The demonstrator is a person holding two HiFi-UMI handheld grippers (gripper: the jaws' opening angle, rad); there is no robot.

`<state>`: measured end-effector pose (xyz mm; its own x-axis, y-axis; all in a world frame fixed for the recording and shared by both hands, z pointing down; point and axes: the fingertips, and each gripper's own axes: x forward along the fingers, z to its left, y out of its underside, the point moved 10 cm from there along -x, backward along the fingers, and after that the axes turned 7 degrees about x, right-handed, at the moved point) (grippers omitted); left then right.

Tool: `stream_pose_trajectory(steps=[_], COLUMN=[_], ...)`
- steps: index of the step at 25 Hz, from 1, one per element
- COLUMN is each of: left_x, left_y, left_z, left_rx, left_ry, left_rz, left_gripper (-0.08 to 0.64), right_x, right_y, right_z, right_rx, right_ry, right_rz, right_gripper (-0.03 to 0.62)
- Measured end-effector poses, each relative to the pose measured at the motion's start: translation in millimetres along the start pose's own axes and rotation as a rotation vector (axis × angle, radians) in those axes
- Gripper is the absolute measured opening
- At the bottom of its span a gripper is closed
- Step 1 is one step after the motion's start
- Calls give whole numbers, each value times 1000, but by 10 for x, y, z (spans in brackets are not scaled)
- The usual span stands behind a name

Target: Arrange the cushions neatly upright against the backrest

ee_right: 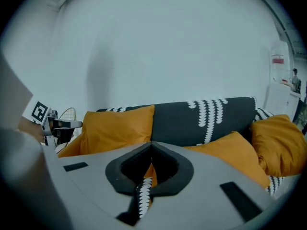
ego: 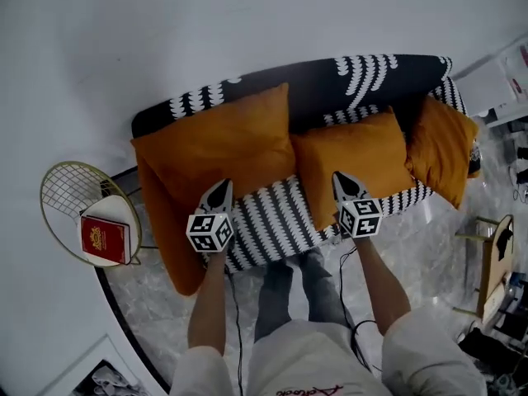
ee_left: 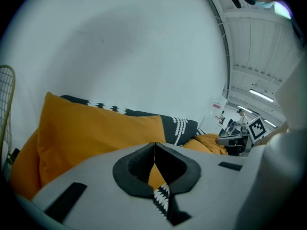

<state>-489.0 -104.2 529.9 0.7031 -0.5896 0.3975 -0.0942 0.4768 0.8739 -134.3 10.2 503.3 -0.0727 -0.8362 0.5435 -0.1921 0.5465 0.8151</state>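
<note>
Left to right: a wire side table [ego: 59, 186] stood beside the sofa's [ego: 309, 85] left end and carried a red book [ego: 105, 239]. A large orange cushion [ego: 223, 143] leaned against the backrest at the left end. More orange fabric ran down the sofa's left front corner, and whether that was a separate cushion could not be told. The left gripper [ego: 222, 186] hung over this cushion's lower edge with its jaws pressed together and nothing between them; contact with the fabric could not be judged. The bare striped seat [ego: 272, 221] lay between the two grippers. The right gripper [ego: 342, 177] hung over the lower left corner of the middle cushion [ego: 359, 155], its jaws likewise together and empty. That cushion rested tilted back against the dark backrest, just beside the large one. A third orange cushion [ego: 441, 147] sat propped at the sofa's right end, against the arm, turned at an angle to the other two. The person stood at the seat's front edge, a forearm behind each gripper.
</note>
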Motion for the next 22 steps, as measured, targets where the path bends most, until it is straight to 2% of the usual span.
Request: stream_pose_trajectory(steps=[10,13,17,22], left_x=[743,921,1173,1537], left_y=[-316,-364,-314,-274], left_z=[-1387,-1708,-2098,-2421], left_rx=[128,176,178,188], left_ry=[283,313,340,344], left_rz=[75,78,104,150], left_gripper=[31,31,31,31], right_x=[-1144,-1355,-1590,-1655], right_y=[47,94,181,291], right_z=[-1068,-1381,-1819,-2255], right_rx=[149,193,220,253], right_ry=[276,331,379,386], right_rz=[-95,-125,-127,-108], right_gripper=[28,28,28,28])
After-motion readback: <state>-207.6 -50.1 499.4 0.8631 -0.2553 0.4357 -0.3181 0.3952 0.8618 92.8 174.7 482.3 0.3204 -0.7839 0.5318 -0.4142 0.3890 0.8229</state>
